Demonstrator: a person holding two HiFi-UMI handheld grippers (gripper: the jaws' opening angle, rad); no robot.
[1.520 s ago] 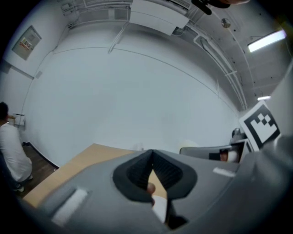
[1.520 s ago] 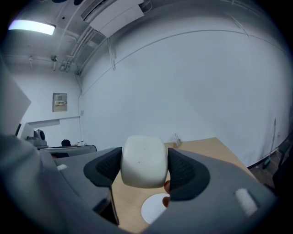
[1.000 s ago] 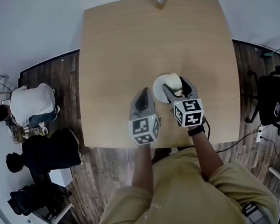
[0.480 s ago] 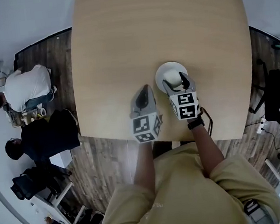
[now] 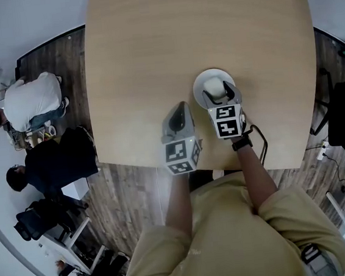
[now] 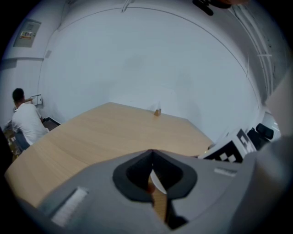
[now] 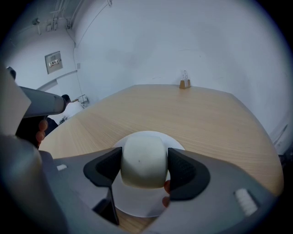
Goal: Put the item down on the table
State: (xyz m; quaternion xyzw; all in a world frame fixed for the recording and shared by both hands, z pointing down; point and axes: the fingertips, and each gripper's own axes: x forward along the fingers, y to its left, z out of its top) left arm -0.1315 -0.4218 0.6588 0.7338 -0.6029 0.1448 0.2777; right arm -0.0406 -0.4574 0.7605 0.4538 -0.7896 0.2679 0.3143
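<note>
Cream bun-shaped item (image 7: 143, 160) gripped in the right hand-held gripper (image 7: 143, 167), directly over the white plate (image 7: 137, 205).

The item sits squarely between the two dark pads, which press on its left and right flanks. Its rounded top faces forward, and it shows no marked long axis. The plate lies immediately below and around it on the wooden surface (image 7: 206, 119), near the person's edge. Whether the item's underside touches the plate cannot be told. In my judgement the set-down is a short straight descent followed by release, with bare surface available just beside the plate. The left hand-held gripper (image 6: 152, 171) is closed and empty, just to the left and nearer that edge. The right one is plainly the working side.
</note>
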